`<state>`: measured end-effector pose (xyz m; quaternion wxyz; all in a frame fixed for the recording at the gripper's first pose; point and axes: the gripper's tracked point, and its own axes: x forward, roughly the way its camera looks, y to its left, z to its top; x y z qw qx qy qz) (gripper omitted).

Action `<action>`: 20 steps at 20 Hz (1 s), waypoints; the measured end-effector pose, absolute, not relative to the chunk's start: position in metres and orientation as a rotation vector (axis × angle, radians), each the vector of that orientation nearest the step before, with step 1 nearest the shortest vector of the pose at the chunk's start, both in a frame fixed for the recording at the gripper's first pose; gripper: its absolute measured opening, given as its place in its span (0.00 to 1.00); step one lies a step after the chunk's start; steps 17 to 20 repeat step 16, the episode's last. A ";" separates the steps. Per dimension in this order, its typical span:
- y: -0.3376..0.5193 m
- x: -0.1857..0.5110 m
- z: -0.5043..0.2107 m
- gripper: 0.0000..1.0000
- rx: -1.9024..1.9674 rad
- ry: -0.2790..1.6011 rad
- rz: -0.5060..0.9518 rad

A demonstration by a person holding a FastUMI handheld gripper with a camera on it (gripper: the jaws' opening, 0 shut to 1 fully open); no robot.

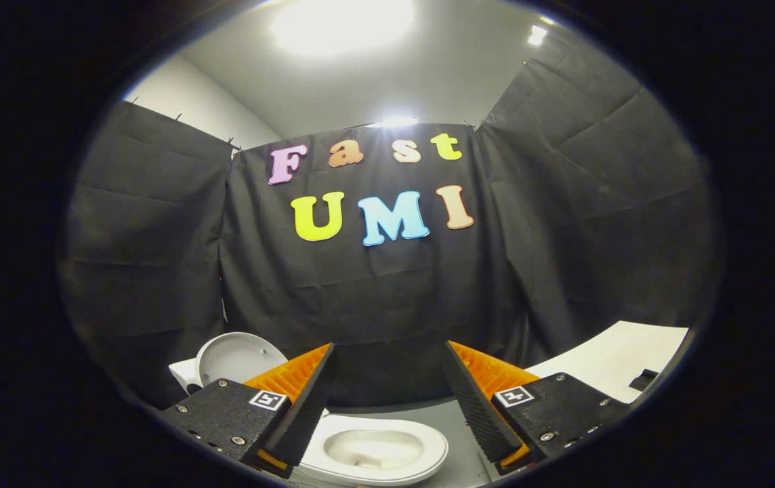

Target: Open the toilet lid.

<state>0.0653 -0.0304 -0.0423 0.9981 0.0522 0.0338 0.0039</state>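
I am seeing the tongs (387, 359) spreading wide, gripping and touching nothing | toilet lid (238, 358) is standing raised just beyond my left finger | toilet bowl (374, 451) is lying uncovered below, between the fingers | white bench (614, 359) is sitting beyond the right finger

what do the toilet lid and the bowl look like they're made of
Toilet lid, standing raised behind the open gripper: smooth white, probably moulded plastic, with a matte sheen. Toilet bowl, below the fingers: glossy white with soft highlights, likely glazed ceramic.
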 end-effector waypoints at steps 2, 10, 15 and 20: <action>-0.032 0.069 -0.050 0.96 0.076 0.084 0.017; -0.021 0.067 -0.072 0.96 0.053 0.139 0.054; -0.015 0.068 -0.080 0.96 0.061 0.157 0.065; -0.014 0.068 -0.082 0.96 0.064 0.161 0.067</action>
